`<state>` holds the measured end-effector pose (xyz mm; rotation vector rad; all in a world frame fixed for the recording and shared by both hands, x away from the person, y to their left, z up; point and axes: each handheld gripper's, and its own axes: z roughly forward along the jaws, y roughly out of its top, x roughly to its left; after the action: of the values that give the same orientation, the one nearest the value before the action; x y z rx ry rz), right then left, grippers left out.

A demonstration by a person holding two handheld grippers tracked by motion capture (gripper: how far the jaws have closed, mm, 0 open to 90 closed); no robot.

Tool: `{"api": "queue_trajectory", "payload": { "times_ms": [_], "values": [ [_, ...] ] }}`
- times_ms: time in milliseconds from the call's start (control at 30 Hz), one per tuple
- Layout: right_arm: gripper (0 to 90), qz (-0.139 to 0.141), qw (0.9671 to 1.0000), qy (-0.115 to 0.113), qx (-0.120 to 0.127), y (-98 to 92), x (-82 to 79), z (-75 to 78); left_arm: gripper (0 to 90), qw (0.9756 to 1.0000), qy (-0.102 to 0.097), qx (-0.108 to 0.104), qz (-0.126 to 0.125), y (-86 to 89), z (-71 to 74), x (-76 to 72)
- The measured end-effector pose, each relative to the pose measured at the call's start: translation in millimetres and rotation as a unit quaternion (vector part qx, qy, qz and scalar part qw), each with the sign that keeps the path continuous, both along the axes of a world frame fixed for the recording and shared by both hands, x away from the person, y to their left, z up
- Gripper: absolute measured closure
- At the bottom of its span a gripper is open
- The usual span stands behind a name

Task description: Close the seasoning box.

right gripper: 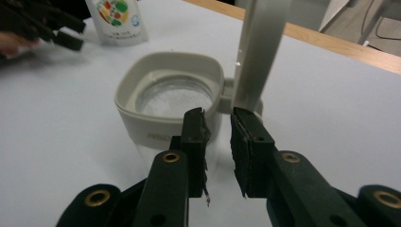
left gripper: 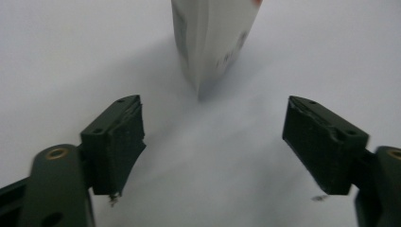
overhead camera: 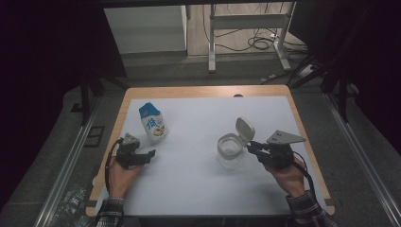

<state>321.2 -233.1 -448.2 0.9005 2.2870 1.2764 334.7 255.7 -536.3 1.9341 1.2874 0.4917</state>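
A person at a white-topped bench (overhead camera: 198,189) works two hand-held tools towards what looks like filling a jar from a pouch. The clear jar (overhead camera: 230,147), at about 3 o'clock from the bench's middle, stands upright with its hinged lid (overhead camera: 245,128) already flipped up at its 1 o'clock side; the right gripper view shows the lid standing on edge beside the rim, and the jar appears to hold little or nothing. The right tool (overhead camera: 252,146) sits just beside the jar at its 3 o'clock, its jaws a narrow gap apart and gripping nothing, close to the jar's wall and hinge. The blue-and-white pouch (overhead camera: 153,124) stands at roughly 10 o'clock on the bench, apparently unopened and untouched. The left tool (overhead camera: 147,155) waits near the pouch at its 7 o'clock, jaws spread wide and empty; the left gripper view shows the pouch ahead, apart from both pads. By this reading, opening the jar is done; grasping, lifting and tipping the pouch over the jar all remain.
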Motion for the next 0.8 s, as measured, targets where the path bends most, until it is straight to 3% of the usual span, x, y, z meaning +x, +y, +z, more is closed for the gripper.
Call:
{"api": "queue_trajectory", "payload": {
  "times_ms": [267, 433, 600, 800],
  "values": [
    [69.3, -0.021, 0.9997, -0.002, -0.009, -9.4, -0.8, -13.5, 34.4, 0.999, -0.033, -0.024, -0.019, 6.7, 42.5, 10.7],
    [65.6, -0.03, 0.9994, -0.007, -0.018, -12.0, -1.8, -22.4, 40.0, 0.9982, -0.048, -0.027, -0.022, 8.8, 60.5, 17.6],
    [62.5, -0.038, 0.9992, 0.0, -0.013, -15.0, -1.9, -32.6, 44.6, 0.9969, -0.068, -0.031, -0.026, 8.8, 73.0, 24.0],
    [57.9, -0.05, 0.9986, 0.006, -0.018, -17.4, -1.0, -45.3, 53.0, 0.9955, -0.086, -0.035, -0.023, 9.4, 78.3, 29.1]
  ]
}}
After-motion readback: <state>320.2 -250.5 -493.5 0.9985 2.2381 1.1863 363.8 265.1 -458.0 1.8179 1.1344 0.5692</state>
